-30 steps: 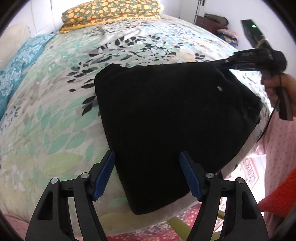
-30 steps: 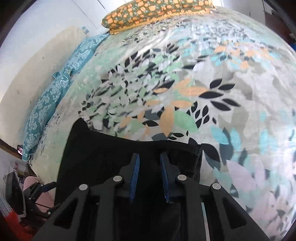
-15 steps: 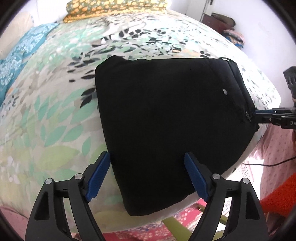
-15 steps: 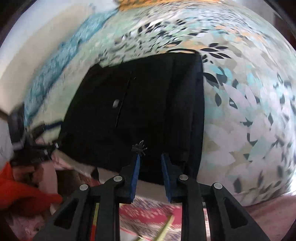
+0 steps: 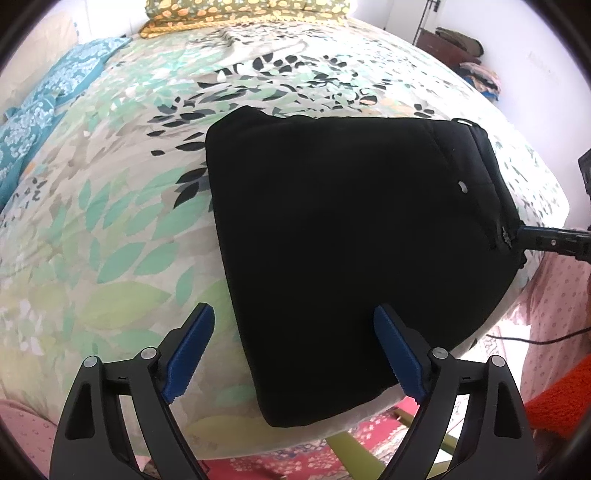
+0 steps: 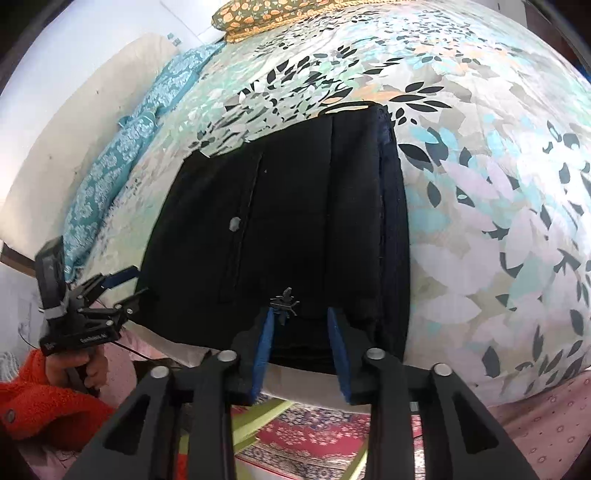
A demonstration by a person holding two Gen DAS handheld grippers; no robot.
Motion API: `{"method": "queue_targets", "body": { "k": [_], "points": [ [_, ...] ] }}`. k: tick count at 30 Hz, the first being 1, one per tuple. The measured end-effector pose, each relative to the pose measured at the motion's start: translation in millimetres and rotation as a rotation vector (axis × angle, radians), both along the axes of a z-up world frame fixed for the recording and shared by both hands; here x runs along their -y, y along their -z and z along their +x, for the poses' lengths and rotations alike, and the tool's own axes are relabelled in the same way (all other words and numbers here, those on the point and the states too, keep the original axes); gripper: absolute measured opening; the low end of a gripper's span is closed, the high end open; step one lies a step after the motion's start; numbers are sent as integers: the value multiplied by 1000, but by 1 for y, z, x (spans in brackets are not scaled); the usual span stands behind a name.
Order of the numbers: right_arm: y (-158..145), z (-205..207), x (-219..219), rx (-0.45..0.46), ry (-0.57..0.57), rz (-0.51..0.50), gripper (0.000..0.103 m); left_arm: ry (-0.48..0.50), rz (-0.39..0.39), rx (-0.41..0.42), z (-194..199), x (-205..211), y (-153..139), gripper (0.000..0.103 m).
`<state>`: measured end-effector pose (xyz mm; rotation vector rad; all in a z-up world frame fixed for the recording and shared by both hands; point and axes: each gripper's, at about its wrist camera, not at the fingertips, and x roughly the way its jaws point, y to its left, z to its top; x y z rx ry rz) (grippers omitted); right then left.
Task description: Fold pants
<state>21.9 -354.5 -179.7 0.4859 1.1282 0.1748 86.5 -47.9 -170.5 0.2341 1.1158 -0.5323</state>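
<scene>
The black pants (image 5: 351, 236) lie folded into a thick rectangle at the near edge of the leaf-print bed (image 5: 110, 221). They also show in the right wrist view (image 6: 288, 221), with a small silver button (image 6: 234, 223) on top. My left gripper (image 5: 291, 350) is open and empty, hovering over the pants' near corner. It shows at the left of the right wrist view (image 6: 122, 286). My right gripper (image 6: 301, 325) is open, its jaws a little apart at the pants' near edge, holding nothing. Its tip shows in the left wrist view (image 5: 517, 234), touching the waistband side.
An orange-patterned pillow (image 5: 243, 14) lies at the head of the bed. A teal patterned cloth (image 5: 40, 107) runs along the left side. A red patterned rug (image 6: 314, 435) covers the floor below the bed edge. Furniture with clothes (image 5: 465, 51) stands at far right.
My right gripper's jaws have opened slightly and it has settled at the pants' near edge after swinging down from the far side. My left gripper stays open, pulled back a little.
</scene>
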Motion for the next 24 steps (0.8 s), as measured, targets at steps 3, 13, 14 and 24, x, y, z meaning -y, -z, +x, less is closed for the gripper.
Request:
{"method": "queue_targets", "body": {
  "k": [3,13,14,24],
  "points": [
    [-2,0,-6,13,-16,-12,49,-1,1,0,1,0,0,89],
    [-37,-3,19,159,34,-51,86,-153,-165,-47,35,-50,-16,90],
    [-34,0,28,158,39,-52,90,-182,-200,-79,46,-60,-14,90],
    [52,54,58,-37,-11,265,95,-162,-360,-354,79,-55,38,94]
  ]
}}
